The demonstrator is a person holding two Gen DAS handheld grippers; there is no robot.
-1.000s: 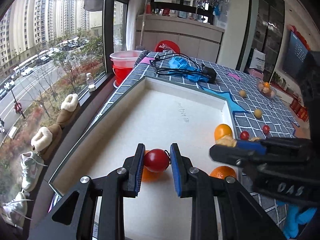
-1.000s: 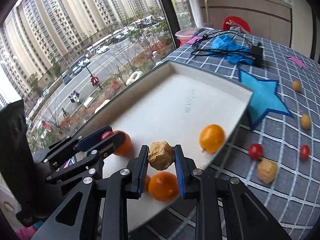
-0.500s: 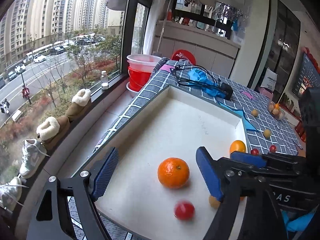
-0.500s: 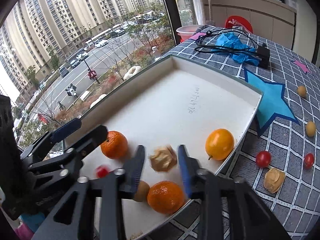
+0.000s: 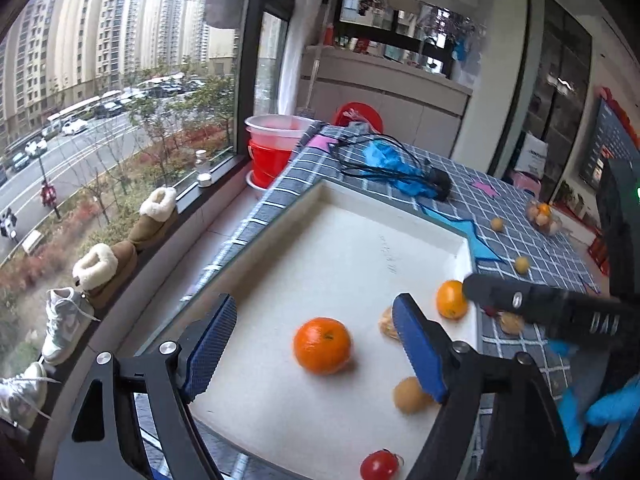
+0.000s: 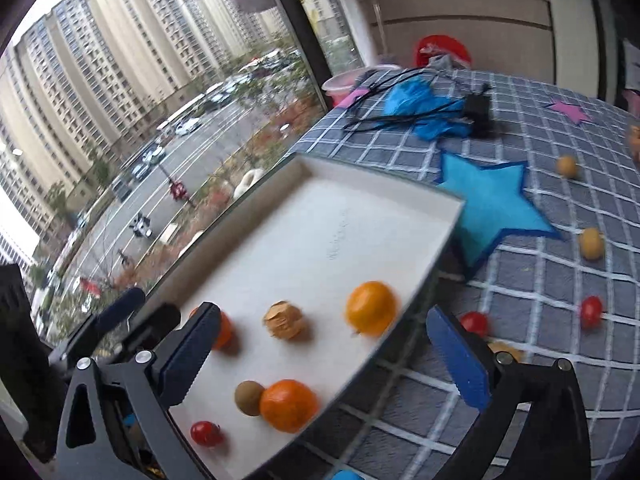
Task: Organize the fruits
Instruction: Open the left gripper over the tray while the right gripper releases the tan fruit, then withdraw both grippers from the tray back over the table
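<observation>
The white tray (image 5: 468,254) holds two oranges (image 5: 322,345) (image 6: 288,404), a yellow-orange fruit (image 6: 372,308), a crinkly tan fruit (image 6: 286,320), a brown round fruit (image 6: 248,398) and a cherry tomato (image 5: 380,465). My left gripper (image 5: 315,300) is open above the near orange and holds nothing. The jaws of my right gripper (image 6: 320,314) are opening. The tan fruit lies on the tray between them, free of the pads. Two cherry tomatoes (image 6: 474,323) (image 6: 591,311) and small yellow fruits (image 6: 591,243) lie on the checked cloth.
A blue star patch (image 6: 496,208) lies beside the tray (image 6: 448,236). Black cables and a blue cloth (image 6: 420,104) lie at the far end. A red bucket (image 5: 272,156) stands by the window, with shoes (image 5: 100,272) on the ledge below.
Both grippers have opened. The left let go of the cherry tomato, which rolled to the tray's near edge. The right released the tan fruit onto the tray and drew back to the right.
</observation>
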